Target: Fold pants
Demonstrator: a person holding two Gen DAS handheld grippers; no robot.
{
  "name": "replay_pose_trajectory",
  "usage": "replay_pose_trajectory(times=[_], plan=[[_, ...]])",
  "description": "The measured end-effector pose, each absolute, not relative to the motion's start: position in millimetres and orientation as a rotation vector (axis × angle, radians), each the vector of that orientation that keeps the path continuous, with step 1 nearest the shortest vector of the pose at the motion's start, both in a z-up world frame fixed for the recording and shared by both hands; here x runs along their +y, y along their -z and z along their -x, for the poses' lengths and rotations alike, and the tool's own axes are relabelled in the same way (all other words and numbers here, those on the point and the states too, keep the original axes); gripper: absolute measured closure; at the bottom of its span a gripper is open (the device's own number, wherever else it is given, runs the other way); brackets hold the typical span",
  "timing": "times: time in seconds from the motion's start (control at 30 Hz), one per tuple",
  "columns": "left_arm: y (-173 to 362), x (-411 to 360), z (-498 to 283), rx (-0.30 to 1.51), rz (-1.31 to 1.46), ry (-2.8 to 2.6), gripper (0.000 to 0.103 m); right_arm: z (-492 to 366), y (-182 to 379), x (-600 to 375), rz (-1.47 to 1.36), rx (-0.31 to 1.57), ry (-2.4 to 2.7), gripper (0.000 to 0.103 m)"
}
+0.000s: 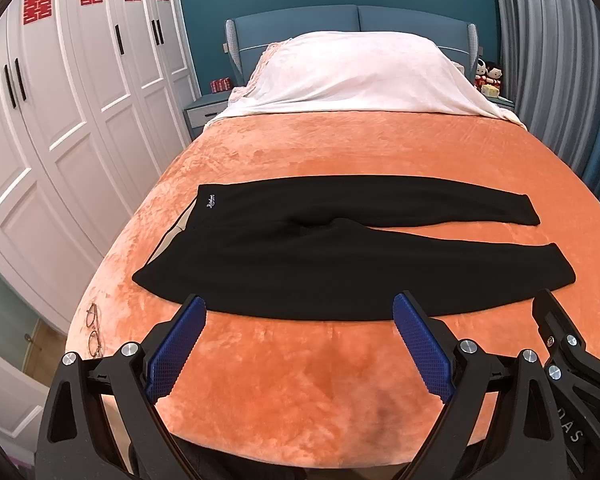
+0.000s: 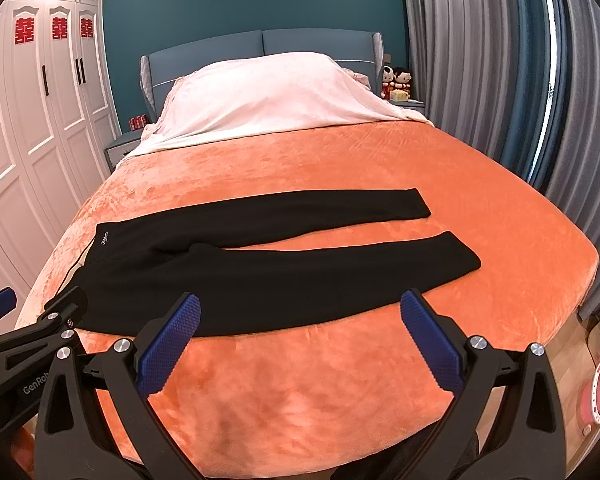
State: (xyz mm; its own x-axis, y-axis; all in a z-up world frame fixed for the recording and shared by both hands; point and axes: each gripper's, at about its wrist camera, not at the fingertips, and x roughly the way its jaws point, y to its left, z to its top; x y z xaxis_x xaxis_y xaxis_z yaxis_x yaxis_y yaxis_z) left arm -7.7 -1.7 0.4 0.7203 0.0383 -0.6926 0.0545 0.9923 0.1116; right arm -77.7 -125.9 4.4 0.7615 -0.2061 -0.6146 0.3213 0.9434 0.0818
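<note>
Black pants (image 1: 320, 248) lie flat on an orange bed cover (image 1: 300, 380), waistband to the left, legs to the right, just ahead of both grippers. Left gripper (image 1: 300, 312) & right gripper (image 2: 300, 312): fingers spread wide, holding nothing, side by side.

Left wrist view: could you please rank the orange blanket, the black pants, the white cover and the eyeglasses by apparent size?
1. orange blanket
2. black pants and white cover: look alike, and the cover lies farther away, so unranked
3. eyeglasses
</note>
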Motion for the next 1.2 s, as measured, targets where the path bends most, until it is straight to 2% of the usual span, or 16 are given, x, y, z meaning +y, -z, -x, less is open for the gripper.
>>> replay_pose_trajectory(times=[0.53, 1.2], plan=[[7, 2, 7, 0.774, -0.131, 0.008, 0.011, 71, 7, -124, -0.19, 0.667, 0.279, 0.005], [36, -9, -32, 0.844, -0.143, 0.023, 0.011, 38, 38, -135, -0.191, 0.747, 0.28, 0.005]])
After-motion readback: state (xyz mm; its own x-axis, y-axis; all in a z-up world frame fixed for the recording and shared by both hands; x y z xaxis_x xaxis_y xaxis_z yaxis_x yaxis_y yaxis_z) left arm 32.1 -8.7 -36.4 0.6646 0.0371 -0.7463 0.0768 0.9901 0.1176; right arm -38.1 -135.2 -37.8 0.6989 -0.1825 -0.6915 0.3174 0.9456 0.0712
